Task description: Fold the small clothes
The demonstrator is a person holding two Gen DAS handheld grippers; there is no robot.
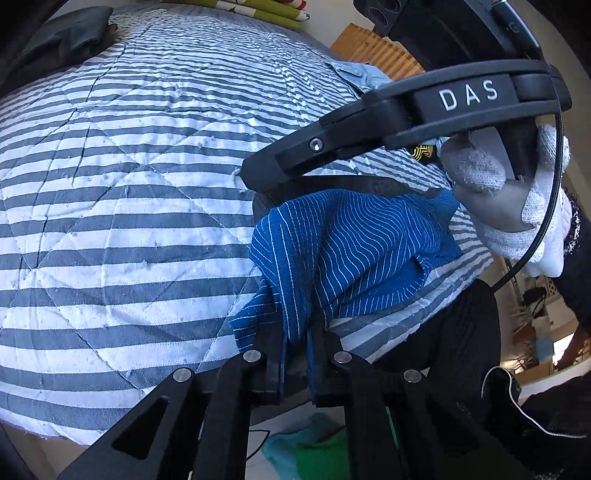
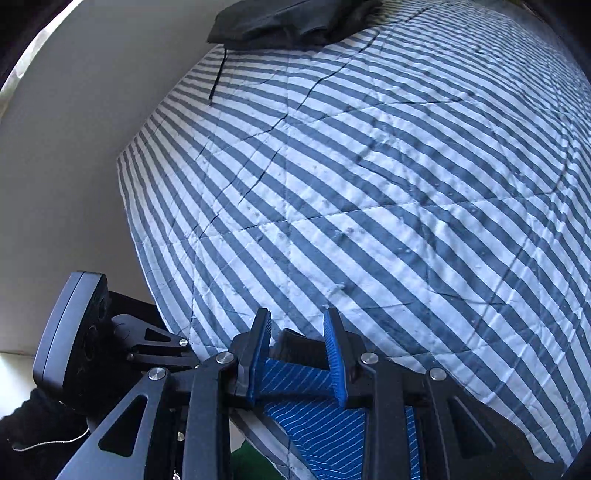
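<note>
Pinstriped cloth pinched at the quilt's near edge

Cloth (image 1: pixel 354 251) of deep blue weave with thin white pinstripes lies bunched and creased on the quilt (image 1: pixel 122 206), near its front edge. The quilt is padded, stitched in diamonds, banded grey-blue and white, with small pills on its surface. The left gripper (image 1: pixel 295 354), black with round metal pivots, points steeply down, its jaws together and clamped on a gathered fold of the cloth. The right gripper (image 1: pixel 245 181) reaches in from the side, a white knitted glove (image 1: pixel 476 170) around its handle; its tip rests against the quilt just above the cloth. In the right wrist view its blue ribbed pads (image 2: pixel 334 354) stand apart, the cloth below them unpinched. A dark folded garment (image 2: pixel 284 22) lies at the quilt's far end.
</note>
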